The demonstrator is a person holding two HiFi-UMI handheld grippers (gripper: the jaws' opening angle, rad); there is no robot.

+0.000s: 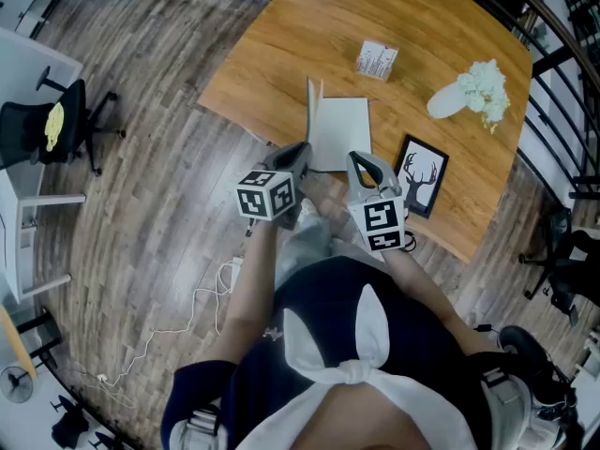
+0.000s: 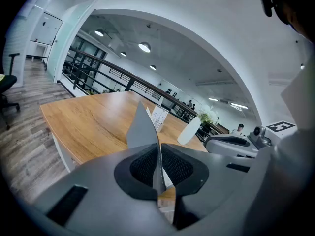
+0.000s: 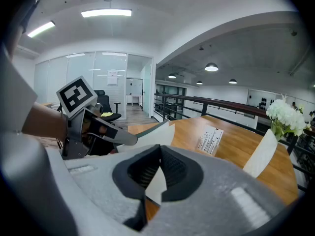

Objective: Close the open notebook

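Note:
The notebook (image 1: 337, 131) lies open near the front edge of the wooden table (image 1: 281, 45). Its left cover (image 1: 312, 111) stands almost upright, and its right side lies flat. My left gripper (image 1: 300, 151) is shut on the near edge of that raised cover. In the left gripper view the grey cover (image 2: 141, 127) rises out of the closed jaws (image 2: 158, 157). My right gripper (image 1: 360, 161) is shut on the near corner of the flat white page, which shows between its pads (image 3: 158, 170). The page (image 3: 155, 137) runs on toward the left gripper (image 3: 93, 128).
Behind the notebook lies a small white card box (image 1: 377, 60). White flowers in a wrapper (image 1: 473, 92) lie at the back right. A black framed deer picture (image 1: 421, 174) lies right of the notebook. An office chair (image 1: 56, 125) and a floor cable (image 1: 202, 298) are on the left.

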